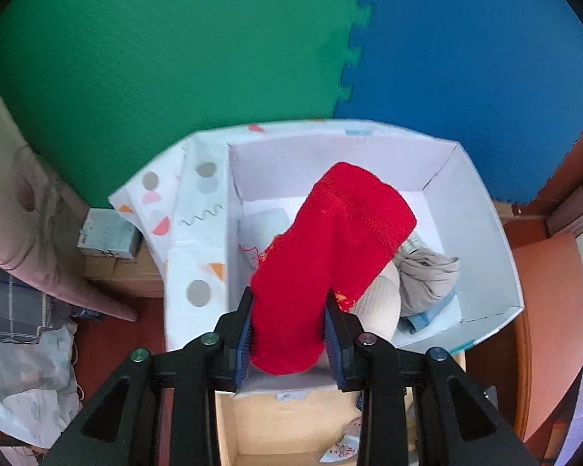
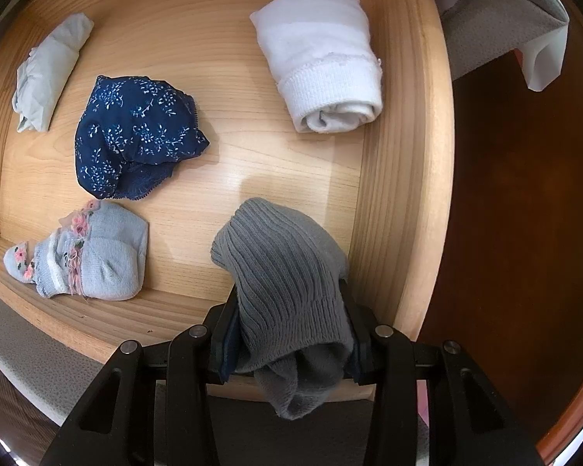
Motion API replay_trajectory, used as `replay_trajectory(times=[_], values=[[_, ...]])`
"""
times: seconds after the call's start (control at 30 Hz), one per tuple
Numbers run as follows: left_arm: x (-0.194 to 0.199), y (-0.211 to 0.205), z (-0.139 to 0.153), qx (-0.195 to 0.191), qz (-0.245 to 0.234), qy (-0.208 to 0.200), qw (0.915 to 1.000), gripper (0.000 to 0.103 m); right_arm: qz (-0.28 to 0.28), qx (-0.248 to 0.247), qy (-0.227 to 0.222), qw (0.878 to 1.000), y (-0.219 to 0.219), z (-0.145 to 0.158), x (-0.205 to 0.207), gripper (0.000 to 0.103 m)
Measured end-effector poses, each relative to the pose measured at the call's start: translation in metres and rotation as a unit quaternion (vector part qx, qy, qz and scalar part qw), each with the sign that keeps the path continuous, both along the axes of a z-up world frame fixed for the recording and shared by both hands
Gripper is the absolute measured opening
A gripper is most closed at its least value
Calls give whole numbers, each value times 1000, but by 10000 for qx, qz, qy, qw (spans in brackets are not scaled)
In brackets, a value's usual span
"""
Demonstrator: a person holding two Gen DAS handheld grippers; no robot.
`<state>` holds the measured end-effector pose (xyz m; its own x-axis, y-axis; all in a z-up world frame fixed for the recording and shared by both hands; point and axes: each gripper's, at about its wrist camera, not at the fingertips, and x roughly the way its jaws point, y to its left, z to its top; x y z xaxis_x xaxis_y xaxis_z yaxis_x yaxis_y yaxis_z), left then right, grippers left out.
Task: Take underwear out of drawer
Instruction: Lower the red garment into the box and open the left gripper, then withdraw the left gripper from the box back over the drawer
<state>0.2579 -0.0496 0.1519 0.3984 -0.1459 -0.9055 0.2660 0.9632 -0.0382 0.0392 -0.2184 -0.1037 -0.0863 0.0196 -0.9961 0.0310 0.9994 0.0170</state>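
My left gripper [image 1: 287,334] is shut on a red knitted sock [image 1: 330,256] and holds it above a white patterned box [image 1: 482,209] that holds a grey garment [image 1: 427,275] and a cream one [image 1: 381,303]. My right gripper [image 2: 287,334] is shut on a grey ribbed sock [image 2: 287,283] over the front right of the wooden drawer [image 2: 400,194]. In the drawer lie navy floral underwear [image 2: 136,136], a rolled white garment [image 2: 322,62], a pale green folded piece [image 2: 50,73] and light blue flowered socks [image 2: 93,256].
The box stands on green [image 1: 155,58] and blue [image 1: 486,39] foam mats. Its lid [image 1: 190,225] leans at its left. A small carton [image 1: 109,237] and bedding [image 1: 15,299] lie left of it. Dark wood floor [image 2: 524,213] lies right of the drawer.
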Motion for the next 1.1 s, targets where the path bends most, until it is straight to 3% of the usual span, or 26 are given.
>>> replay_trajectory(times=[0.27,0.5,0.67,0.8,0.93,1.1], values=[[8,-7,-36,219,49,188,9996,39,14,-10,7,10000,0,-1,0,39],[-5,11,-21,183,57,21,9998,42,-7,-43,27,10000,3,-3,1,39],[-32,33,3,-34,82,-310,9995,42,-91,-78,64,9999,4,-5,2,40],[-65,52,9,66,14,-548,9985,42,-199,-119,106,9997,3,-6,3,40],[-95,68,-1,237,-96,-601,9979,42,-313,-135,143,9993,0,-8,4,40],[-126,81,-34,463,-237,-526,9973,42,-473,-148,193,9986,-5,-11,6,40]])
